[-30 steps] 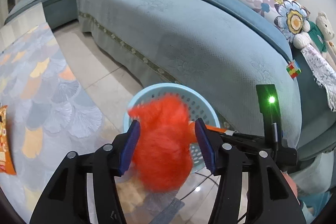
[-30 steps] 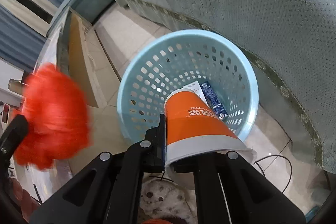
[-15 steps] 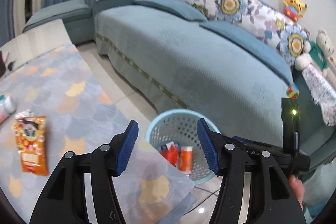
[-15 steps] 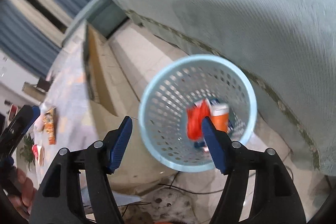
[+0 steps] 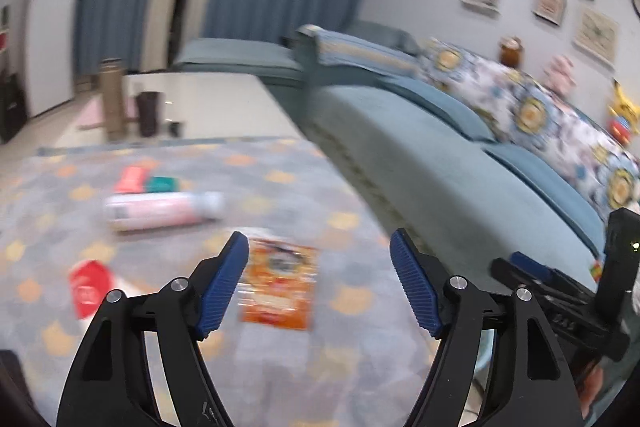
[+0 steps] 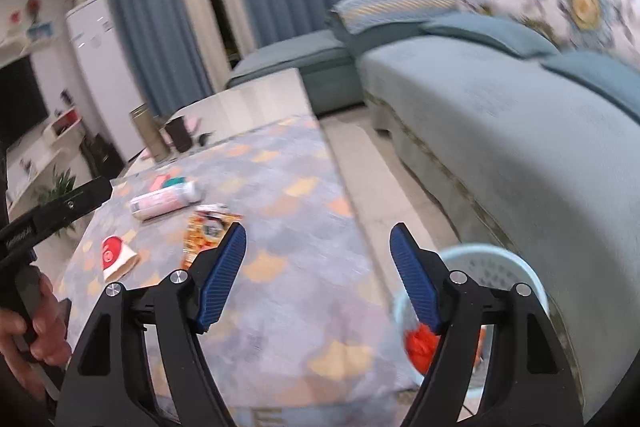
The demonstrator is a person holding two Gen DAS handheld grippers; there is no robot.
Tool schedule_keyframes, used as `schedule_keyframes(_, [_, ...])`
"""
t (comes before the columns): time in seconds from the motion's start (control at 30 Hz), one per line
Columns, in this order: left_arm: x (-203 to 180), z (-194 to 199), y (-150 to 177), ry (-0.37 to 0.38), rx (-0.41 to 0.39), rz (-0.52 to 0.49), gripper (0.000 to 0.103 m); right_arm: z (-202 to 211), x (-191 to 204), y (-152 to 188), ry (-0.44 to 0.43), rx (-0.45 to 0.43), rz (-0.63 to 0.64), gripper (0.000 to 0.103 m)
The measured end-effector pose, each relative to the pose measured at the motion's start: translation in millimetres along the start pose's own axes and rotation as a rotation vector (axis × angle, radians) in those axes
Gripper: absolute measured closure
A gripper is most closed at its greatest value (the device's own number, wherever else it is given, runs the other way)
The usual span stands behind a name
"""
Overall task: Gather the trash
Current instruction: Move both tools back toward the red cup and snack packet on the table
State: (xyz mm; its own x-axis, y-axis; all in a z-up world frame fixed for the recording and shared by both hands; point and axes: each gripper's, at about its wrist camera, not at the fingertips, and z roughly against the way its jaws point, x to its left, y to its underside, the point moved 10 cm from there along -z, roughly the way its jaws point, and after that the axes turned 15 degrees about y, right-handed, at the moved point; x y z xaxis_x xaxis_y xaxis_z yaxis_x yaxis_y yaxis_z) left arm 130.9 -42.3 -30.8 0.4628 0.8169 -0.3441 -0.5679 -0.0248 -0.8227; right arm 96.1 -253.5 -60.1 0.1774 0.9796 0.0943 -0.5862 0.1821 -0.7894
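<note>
Jaws on both grippers stood spread and were opening wider, nothing between the pads. Left gripper (image 5: 320, 281) aimed down across the patterned tablecloth (image 5: 280, 367); right gripper (image 6: 318, 277) pointed over the same cloth's near corner.

Trash left on the table: orange snack packet (image 5: 278, 287) flat and nearest the left jaws; pale pink bottle (image 5: 160, 211) on its side beyond it; red paper cup (image 5: 90, 287) tipped over to the left; a small red and green item (image 5: 146, 181) further back, too blurred to name.

Light blue basket (image 6: 516, 267) sat on the floor between table edge and sofa (image 6: 520, 131), low and close, presumably so pieces can be dropped in from table height. Something red-orange (image 6: 420, 345) lay inside it, partly hidden by the right finger.

Judgement: with both grippers empty and facing the litter, the next reach looked likeliest for the packet, being closest. Flat foil may need an edge pinch.
</note>
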Motion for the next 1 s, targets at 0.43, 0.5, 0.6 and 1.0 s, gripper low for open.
schedule_keyframes(0.43, [174, 58, 35, -0.241, -0.072, 0.271, 0.025, -72, 129, 19, -0.071, 0.074, 0.130, 0.022])
schedule_keyframes(0.5, [185, 55, 44, -0.248, -0.059, 0.294, 0.026, -84, 139, 24, -0.062, 0.078, 0.143, 0.022])
schedule_keyframes(0.6, [197, 49, 58, -0.257, -0.033, 0.312, 0.026, -101, 144, 31, -0.014, 0.078, 0.149, 0.022])
schedule_keyframes(1.0, [235, 23, 87, -0.258, 0.049, 0.398, 0.026, -146, 156, 57, 0.020, 0.213, 0.119, 0.018])
